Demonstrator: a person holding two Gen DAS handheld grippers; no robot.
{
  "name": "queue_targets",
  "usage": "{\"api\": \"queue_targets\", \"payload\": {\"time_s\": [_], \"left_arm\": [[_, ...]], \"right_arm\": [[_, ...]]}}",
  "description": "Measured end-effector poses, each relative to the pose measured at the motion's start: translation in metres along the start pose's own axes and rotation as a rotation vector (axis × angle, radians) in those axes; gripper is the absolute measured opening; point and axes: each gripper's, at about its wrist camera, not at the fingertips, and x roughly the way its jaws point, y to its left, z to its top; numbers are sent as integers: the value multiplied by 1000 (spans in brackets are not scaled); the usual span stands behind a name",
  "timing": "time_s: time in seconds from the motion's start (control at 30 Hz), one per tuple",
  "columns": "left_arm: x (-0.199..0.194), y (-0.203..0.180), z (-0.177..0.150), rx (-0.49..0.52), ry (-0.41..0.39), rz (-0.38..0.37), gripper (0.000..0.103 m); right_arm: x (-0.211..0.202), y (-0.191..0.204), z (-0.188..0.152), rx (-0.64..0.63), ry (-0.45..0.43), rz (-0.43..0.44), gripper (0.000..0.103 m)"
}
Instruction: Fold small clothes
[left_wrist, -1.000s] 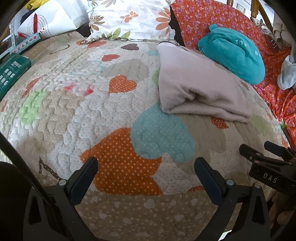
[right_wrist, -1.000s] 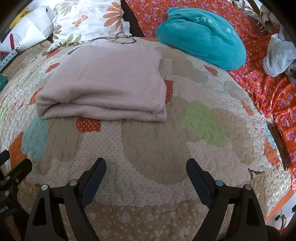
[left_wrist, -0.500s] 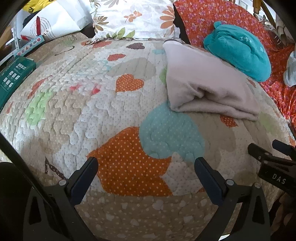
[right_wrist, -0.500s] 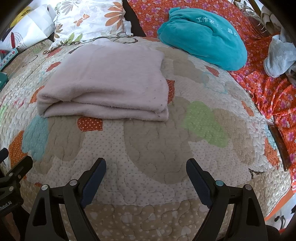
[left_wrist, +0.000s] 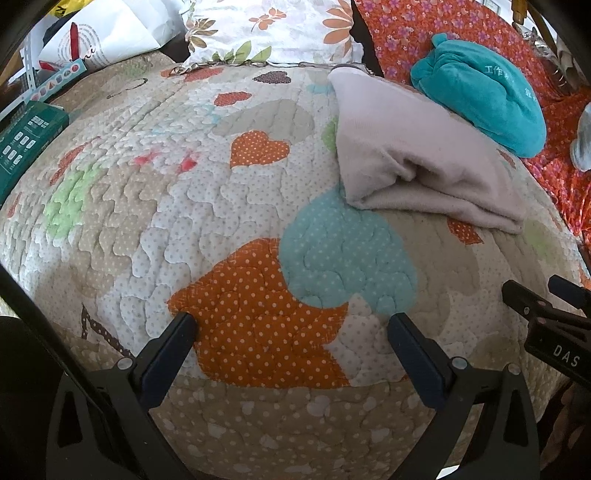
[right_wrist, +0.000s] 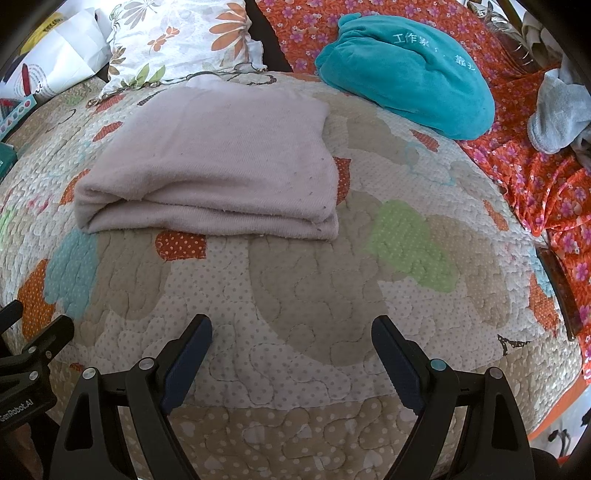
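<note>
Left tool (left_wrist: 291, 332) spread wide, nothing between its fingers, poised over the orange and teal hearts of the quilt (left_wrist: 155, 206) covering the bed. Right tool (right_wrist: 291, 334) likewise spread wide and empty, above a beige patch of the same quilt. Folded pale-pink garment (right_wrist: 218, 162) lying flat ahead of the right tool and a little to its left, well apart from the fingertips, stacked edges facing the tool. Seen from the left tool (left_wrist: 417, 155), ahead and off to the right, open fold end turned toward the tool. Compared with a second ago, shifted slightly rightward and farther in the left wrist view, with more of the quilt's left side now showing; nearly unchanged in the right wrist view, only a touch farther to the right. Both tools as wide apart as before. Beyond the garment, a teal plush bundle (right_wrist: 406, 70) resting partly on an orange floral cover (right_wrist: 517, 166), ahead and to the right of both tools. Floral pillow (right_wrist: 181, 37) at the far edge, ahead-left of the right tool. Grey cloth (right_wrist: 557, 110) far right. Green box (left_wrist: 26, 144) far left of the left tool. Part of the right tool visible at the right edge of the left wrist view.
</note>
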Motion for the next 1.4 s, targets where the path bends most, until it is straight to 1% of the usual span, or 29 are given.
{"api": "queue_targets", "payload": {"time_s": [0.53,1.4], "left_arm": [[3,3,0,-16,7,-16,103],[4,3,0,-15,6,-17,103]], "right_arm": [[1,3,-2,-5,2,-1,91],[5,-1,1,-33,10,3,92]]}}
